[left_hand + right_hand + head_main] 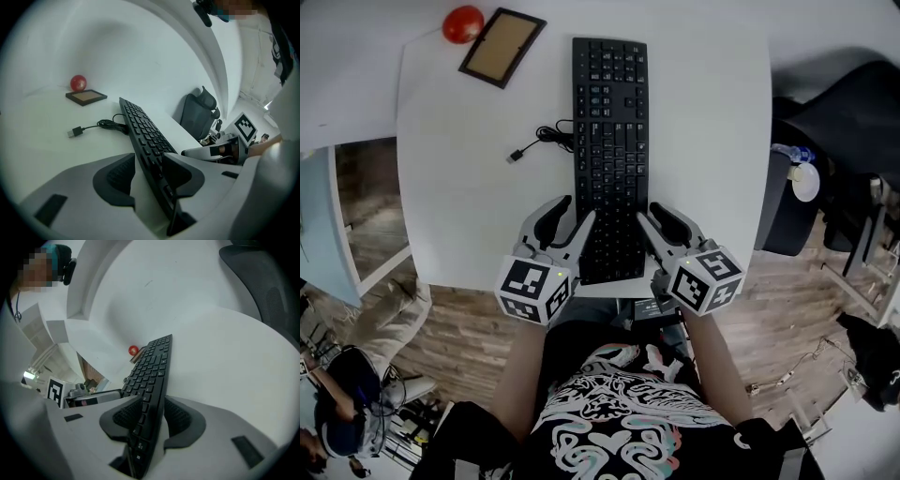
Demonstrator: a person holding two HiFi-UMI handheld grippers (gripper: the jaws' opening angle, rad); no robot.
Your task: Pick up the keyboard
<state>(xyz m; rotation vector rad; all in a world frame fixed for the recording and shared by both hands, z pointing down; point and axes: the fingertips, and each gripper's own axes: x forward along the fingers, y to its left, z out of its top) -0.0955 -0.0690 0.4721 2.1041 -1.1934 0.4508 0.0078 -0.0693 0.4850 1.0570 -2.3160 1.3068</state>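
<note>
Head view: keyboard (610,141) lies lengthwise on white counter (469,187), near end at front edge. Left gripper (579,208) and right gripper (648,210) straddle near corners, jaws spread wide, keyboard edge between pads, unclamped (gaps show in both gripper views).

The keyboard (610,155) is black throughout, its keys bearing faint pale legends, and its cable (546,139) is black too. The table (459,197) is plain white. At the table's 11 o'clock, the ball (462,23) is glossy red, and the frame (502,47) beside it has a dark border round a tan, cork-like centre. The left tool (579,208) and right tool (648,212) are light grey with black ribbed pads (555,217). Their marker cubes (532,289) are white, printed with black squares. The floor (478,319) is brown wood planking. The person's shirt (609,412) is black with white, teal and pink swirls. At 3 o'clock, the chair (834,103) is black.
</note>
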